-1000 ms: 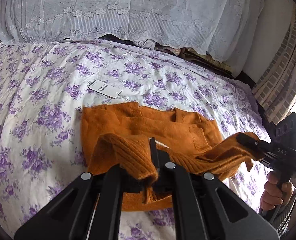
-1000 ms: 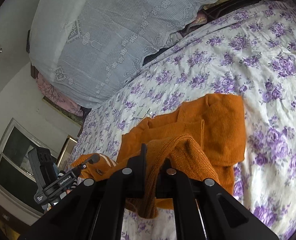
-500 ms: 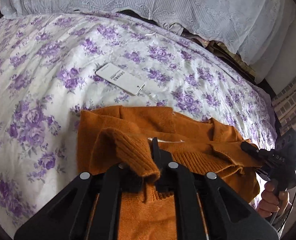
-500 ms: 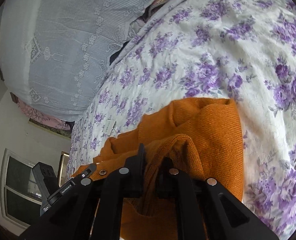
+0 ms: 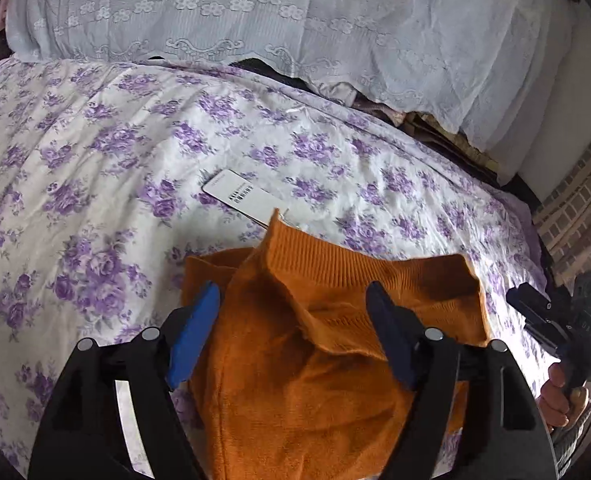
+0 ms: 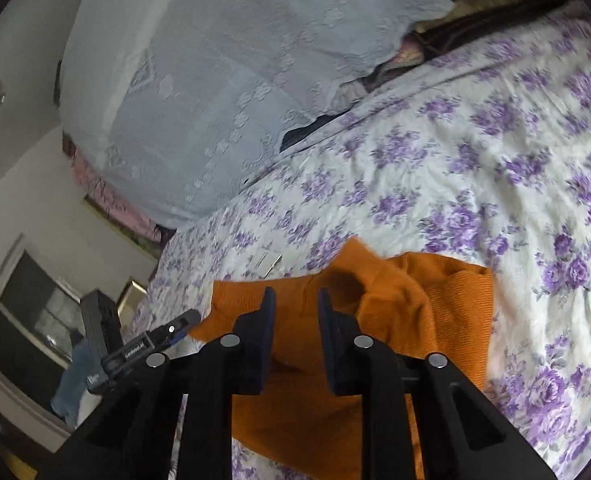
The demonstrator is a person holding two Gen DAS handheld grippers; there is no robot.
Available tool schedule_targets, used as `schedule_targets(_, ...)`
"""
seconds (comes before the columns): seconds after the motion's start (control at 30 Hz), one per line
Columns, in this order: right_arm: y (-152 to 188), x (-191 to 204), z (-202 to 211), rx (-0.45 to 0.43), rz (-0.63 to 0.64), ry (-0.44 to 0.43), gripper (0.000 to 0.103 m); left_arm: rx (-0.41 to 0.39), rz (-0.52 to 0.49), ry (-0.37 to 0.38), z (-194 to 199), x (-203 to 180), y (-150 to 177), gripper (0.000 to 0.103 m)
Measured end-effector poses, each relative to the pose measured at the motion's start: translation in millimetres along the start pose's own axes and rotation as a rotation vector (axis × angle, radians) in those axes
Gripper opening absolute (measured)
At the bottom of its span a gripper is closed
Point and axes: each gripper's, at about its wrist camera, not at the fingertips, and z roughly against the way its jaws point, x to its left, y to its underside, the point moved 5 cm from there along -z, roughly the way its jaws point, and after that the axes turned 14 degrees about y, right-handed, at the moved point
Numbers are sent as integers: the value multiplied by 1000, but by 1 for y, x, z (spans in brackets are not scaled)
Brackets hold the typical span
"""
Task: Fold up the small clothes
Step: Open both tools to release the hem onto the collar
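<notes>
A small orange knitted sweater (image 5: 327,360) lies folded over itself on the purple-flowered bedsheet (image 5: 95,152). It also shows in the right wrist view (image 6: 423,312). My left gripper (image 5: 293,308) is wide open just above the sweater, its blue pads on either side of the fold, holding nothing. My right gripper (image 6: 293,308) is open with a narrower gap, over the sweater's near edge, empty. The right gripper also shows at the right edge of the left wrist view (image 5: 555,320). The left gripper shows at the left in the right wrist view (image 6: 135,344).
A white paper tag (image 5: 241,196) lies on the sheet just beyond the sweater. A pile covered with white lace cloth (image 5: 295,20) runs along the far side of the bed. A brick wall (image 5: 575,216) is at the right. A window (image 6: 27,328) is at the left.
Both grippers held the sweater's ribbed edge, carried it forward over the body, and have now opened and let go. The fabric has dropped onto the sweater.
</notes>
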Motion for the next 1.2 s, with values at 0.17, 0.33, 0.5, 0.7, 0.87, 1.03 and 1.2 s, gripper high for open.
schedule_targets(0.17,46,74,-9,124,407,-40,16,25,-134,-8,-3,-26,12,73)
schedule_targets(0.33,70,81,-47,216,503,98,16,91,-213,58,-5,-42,24,74)
schedule_targets(0.5,7,33,-89,59,261,375,13,142,-254,19,-23,-47,31,76)
schedule_targets(0.7,-8,18,-63,-34,153,304,19,169,-245,-285,-62,-23,6,90)
schedule_targets(0.87,-2,-9,-66,5,144,407,42,194,48,-248,-89,43,3,99)
schedule_targets(1.03,1,-59,-67,24,-62,382,2,115,-59,-304,-62,25,11,98)
schedule_targets(1.2,1,-44,-30,-97,-22,392,7,67,-46,-299,-35,19,12,98)
